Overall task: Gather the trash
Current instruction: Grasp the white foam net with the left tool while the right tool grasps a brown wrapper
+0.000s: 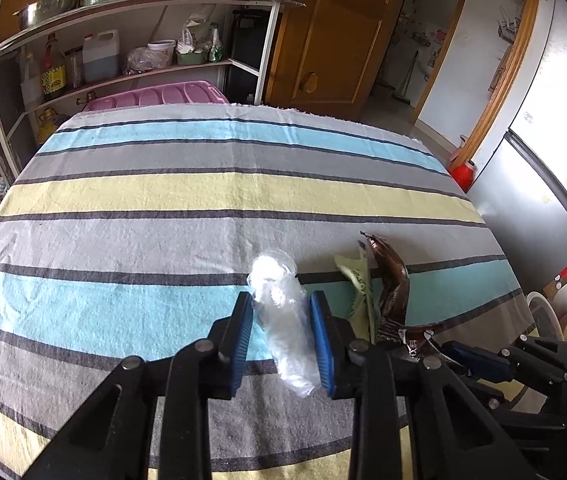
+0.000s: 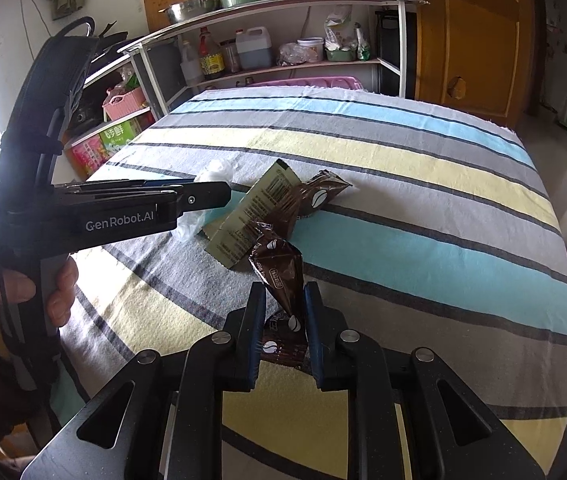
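Your left gripper (image 1: 281,316) is clamped on a crumpled clear plastic wrapper (image 1: 283,320), its blue pads (image 1: 243,336) pressing both sides just above the striped tablecloth (image 1: 163,200). Your right gripper (image 2: 281,320) is closed on a brown coffee sachet (image 2: 283,280), which stands up between its fingers. From the right wrist view, an olive-green packet (image 2: 255,212) lies on the cloth at about 11 o'clock of the sachet, touching a second brown coffee sachet (image 2: 315,198) at about 12 o'clock. Your left hand (image 2: 23,292) shows at 9 o'clock, wrapped round the left gripper's handle.
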Available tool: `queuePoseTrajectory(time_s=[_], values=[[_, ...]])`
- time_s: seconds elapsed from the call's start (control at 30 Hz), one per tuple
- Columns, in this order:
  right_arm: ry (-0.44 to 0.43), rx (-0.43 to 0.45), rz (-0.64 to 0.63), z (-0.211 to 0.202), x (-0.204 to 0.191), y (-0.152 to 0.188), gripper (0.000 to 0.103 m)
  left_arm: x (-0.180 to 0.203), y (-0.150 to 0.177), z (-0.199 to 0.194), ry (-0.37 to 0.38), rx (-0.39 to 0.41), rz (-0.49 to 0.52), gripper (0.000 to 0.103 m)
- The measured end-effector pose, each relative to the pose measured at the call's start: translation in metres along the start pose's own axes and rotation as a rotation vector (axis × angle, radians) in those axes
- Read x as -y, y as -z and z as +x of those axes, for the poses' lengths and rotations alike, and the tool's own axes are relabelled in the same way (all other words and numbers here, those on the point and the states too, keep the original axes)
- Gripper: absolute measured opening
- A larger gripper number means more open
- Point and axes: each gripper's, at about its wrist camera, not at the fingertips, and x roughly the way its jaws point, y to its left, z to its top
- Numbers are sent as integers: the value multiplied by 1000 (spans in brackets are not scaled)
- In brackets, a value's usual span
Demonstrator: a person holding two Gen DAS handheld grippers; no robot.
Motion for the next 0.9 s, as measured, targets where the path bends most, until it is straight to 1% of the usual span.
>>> queuePoseTrajectory(time_s=[0.3, 0.57, 0.9], values=[[15, 32, 17, -9, 1, 2, 20, 2, 2, -16, -9, 27, 9, 31], [30, 63, 54, -23, 7, 7, 20, 12, 3, -35, -3, 56, 30, 31], [62, 127, 118, -60, 21, 15, 20, 38, 6, -60, 23, 101, 76, 31]])
